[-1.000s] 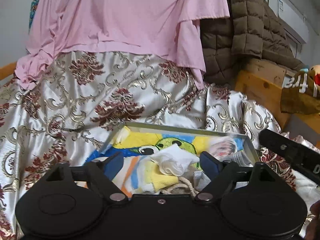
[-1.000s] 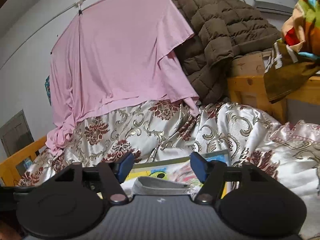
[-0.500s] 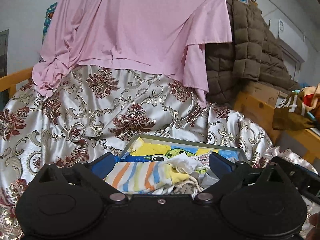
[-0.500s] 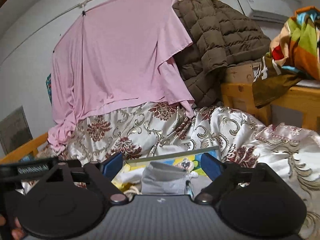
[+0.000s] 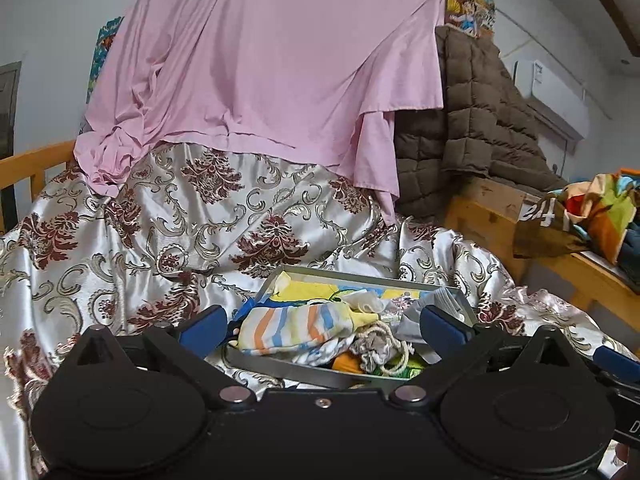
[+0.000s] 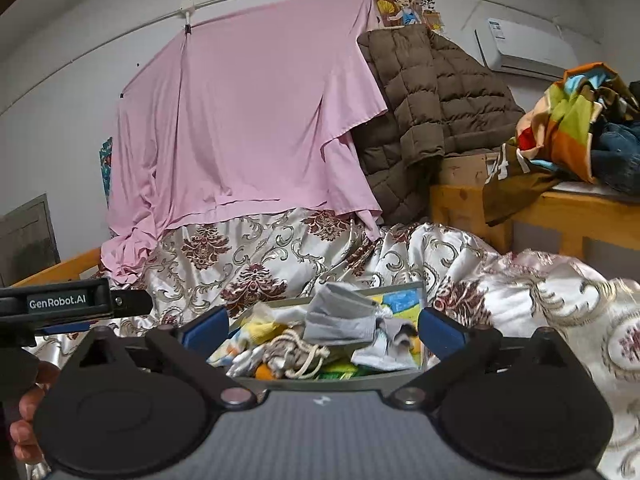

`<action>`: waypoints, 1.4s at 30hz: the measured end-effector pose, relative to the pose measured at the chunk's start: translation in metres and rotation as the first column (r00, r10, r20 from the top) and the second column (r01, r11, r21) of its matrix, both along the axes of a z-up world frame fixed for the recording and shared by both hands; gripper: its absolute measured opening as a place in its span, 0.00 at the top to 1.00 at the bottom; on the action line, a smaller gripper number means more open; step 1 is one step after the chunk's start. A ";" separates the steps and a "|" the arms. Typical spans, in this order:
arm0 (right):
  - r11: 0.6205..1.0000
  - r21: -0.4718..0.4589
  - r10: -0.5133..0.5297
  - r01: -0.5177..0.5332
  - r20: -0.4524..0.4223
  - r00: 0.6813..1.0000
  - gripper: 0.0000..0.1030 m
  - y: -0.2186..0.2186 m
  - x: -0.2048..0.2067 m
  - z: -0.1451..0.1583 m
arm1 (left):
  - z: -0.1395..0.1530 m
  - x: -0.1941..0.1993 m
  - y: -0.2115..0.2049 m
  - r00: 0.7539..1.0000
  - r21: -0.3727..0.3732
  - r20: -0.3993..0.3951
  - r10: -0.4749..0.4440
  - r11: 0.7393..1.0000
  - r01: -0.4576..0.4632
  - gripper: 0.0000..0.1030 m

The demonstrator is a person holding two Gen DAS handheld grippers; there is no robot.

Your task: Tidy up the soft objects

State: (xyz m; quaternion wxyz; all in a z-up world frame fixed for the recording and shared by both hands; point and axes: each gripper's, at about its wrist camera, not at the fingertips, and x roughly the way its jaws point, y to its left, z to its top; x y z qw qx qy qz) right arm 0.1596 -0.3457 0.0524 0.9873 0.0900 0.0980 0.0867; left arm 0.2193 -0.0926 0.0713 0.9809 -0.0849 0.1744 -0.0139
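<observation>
A grey tray (image 5: 304, 372) with a cartoon-print bottom sits on the satin bedspread and holds several soft items: a striped sock (image 5: 296, 326), a white sock (image 5: 362, 300), a grey drawstring pouch (image 5: 376, 346) and a grey cloth (image 6: 340, 316). My left gripper (image 5: 324, 326) is open and empty, just above the tray's near side. My right gripper (image 6: 324, 330) is open and empty, with the tray (image 6: 332, 382) below and ahead of it. The left gripper's body (image 6: 68, 304) shows at the left of the right wrist view.
A floral satin bedspread (image 5: 168, 232) covers the bed. A pink sheet (image 5: 272, 64) hangs behind it, with a brown quilted jacket (image 5: 476, 128) to the right. A wooden shelf (image 6: 560, 208) at right carries colourful clothes (image 6: 560, 116).
Both grippers have pulled back and up from the tray and opened wider. The grey cloth that lay between the right fingers now rests in the tray.
</observation>
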 end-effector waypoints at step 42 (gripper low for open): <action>0.995 -0.030 -0.093 0.090 -0.112 0.989 0.00 0.060 -0.126 -0.034 | -0.053 -0.150 0.060 1.000 0.026 -0.009 0.014 1.000 -0.014 0.01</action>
